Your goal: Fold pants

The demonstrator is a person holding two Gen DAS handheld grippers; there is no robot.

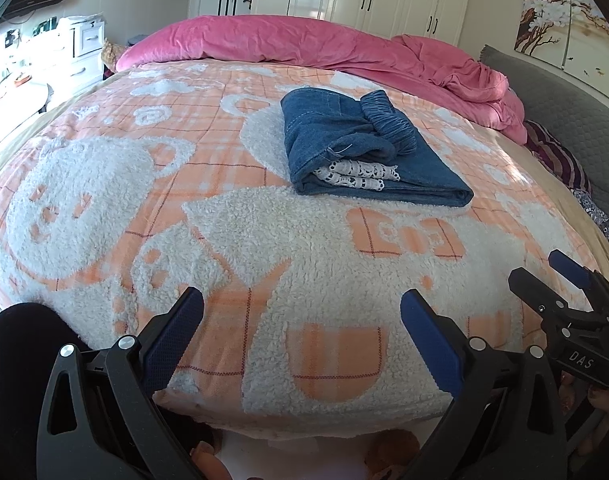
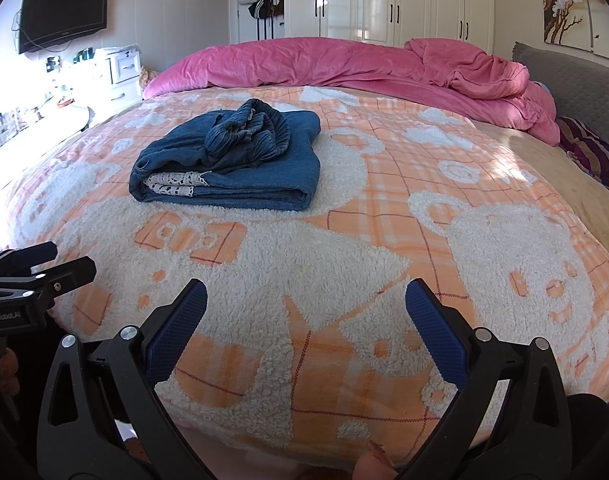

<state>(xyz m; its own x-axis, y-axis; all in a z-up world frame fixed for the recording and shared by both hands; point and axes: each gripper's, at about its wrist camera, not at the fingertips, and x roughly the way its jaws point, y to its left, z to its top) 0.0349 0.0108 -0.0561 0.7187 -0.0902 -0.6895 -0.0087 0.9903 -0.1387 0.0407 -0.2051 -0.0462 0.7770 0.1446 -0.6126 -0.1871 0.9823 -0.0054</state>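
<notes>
Blue denim pants [image 1: 368, 148] lie folded in a compact stack on the orange and white fleece blanket [image 1: 240, 240], with white lace trim showing at the near edge and the ruched waistband on top. They also show in the right wrist view [image 2: 232, 160]. My left gripper [image 1: 302, 302] is open and empty, held above the near edge of the bed, well short of the pants. My right gripper [image 2: 306, 294] is open and empty, also near the bed's front edge. Each gripper shows in the other's view, the right [image 1: 544, 276] and the left [image 2: 64, 260].
A pink duvet [image 2: 344, 64] is bunched along the far side of the bed. A grey headboard [image 2: 584, 80] and a striped pillow [image 2: 596, 152] are at the right. White wardrobes [image 2: 404, 0], a wall television [image 2: 64, 12] and a cluttered white dresser [image 2: 120, 68] stand behind.
</notes>
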